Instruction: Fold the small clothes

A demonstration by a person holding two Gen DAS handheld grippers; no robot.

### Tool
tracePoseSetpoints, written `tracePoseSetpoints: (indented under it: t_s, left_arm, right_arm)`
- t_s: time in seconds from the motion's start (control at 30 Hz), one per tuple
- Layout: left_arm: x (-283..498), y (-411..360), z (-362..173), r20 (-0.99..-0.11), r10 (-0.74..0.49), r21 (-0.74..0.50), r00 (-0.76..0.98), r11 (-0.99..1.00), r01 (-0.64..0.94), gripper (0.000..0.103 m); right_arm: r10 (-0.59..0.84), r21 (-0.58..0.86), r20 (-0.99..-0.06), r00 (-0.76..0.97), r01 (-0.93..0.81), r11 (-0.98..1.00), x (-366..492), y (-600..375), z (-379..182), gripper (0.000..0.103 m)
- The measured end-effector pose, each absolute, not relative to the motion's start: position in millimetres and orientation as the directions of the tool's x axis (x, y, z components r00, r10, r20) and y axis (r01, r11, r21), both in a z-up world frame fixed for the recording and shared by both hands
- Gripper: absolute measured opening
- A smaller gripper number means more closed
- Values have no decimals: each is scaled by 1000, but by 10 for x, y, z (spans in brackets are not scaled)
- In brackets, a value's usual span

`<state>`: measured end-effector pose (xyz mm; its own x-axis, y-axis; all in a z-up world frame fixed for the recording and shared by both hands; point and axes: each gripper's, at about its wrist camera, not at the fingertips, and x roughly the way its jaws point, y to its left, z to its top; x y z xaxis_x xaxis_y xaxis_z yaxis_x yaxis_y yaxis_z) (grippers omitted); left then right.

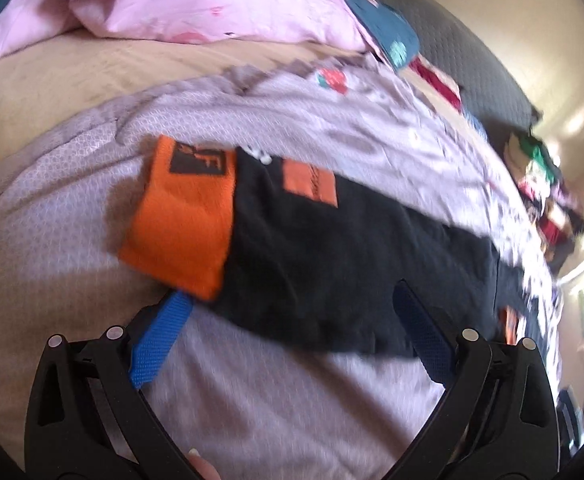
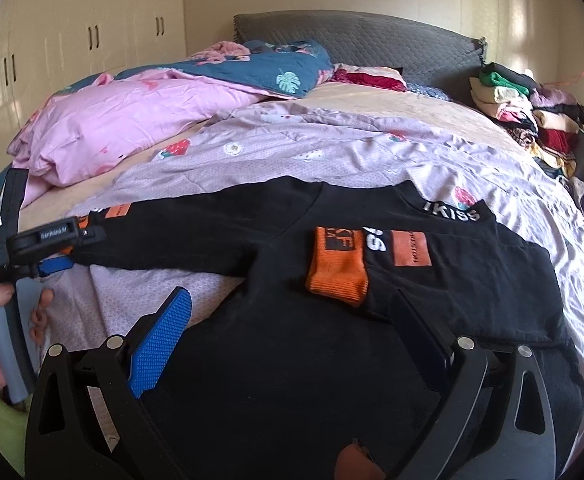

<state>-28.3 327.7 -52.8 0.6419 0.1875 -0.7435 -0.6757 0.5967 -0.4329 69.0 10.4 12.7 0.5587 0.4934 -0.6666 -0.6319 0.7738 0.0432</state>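
A small black top with orange cuffs (image 2: 284, 344) lies spread on the lilac quilt (image 2: 332, 148). Its right sleeve is folded across the chest, orange cuff (image 2: 338, 268) near the collar print. The other sleeve stretches left, and in the left wrist view (image 1: 332, 248) its orange cuff (image 1: 180, 216) lies just ahead of the fingers. My left gripper (image 1: 292, 312) is open, hovering at this sleeve end; it also shows in the right wrist view (image 2: 52, 252), held by a hand. My right gripper (image 2: 292, 320) is open and empty over the top's body.
A pink duvet (image 2: 124, 124) and a blue floral quilt (image 2: 260, 68) lie bunched at the bed's far left. A stack of folded clothes (image 2: 532, 120) sits at the far right by the grey headboard (image 2: 356, 40). Cream wardrobes (image 2: 92, 36) stand behind.
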Motion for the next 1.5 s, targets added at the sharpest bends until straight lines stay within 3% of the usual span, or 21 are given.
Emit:
tracePoseSetpoints:
  t_s: [0.07,0.13,0.2,0.27,0.83,1.5]
  left_arm:
    - [-271,3352,-517,-730,216,-440,648,577,-688,86]
    - [-254,3405,-509,-732,251,-422,634,564,-710,63]
    - [-265,3469,-509,-733,265,-419,627,550,-722,29]
    - [-304,3502,-497,-727,270,-429,631,538,-725,11]
    - [-135,2915,445,-534,235,-480,812,707,-520,6]
    - [590,1990,972,-446,82,-453,891,838,-304,6]
  right_arm:
    - [487,56,-669,561,-615,786,724,42,110,98]
    - [484,70,-669,564,-601,797,754,-26,94,98]
    - [481,83,-668,568,-586,806,785,-89,81,98]
    - [480,97,-669,568,-573,814,812,-143,66,98]
    - [471,145,-649,598,-510,848,895,-473,102,98]
    - [458,255,-625,632,-390,885,1100,-1119,156,98]
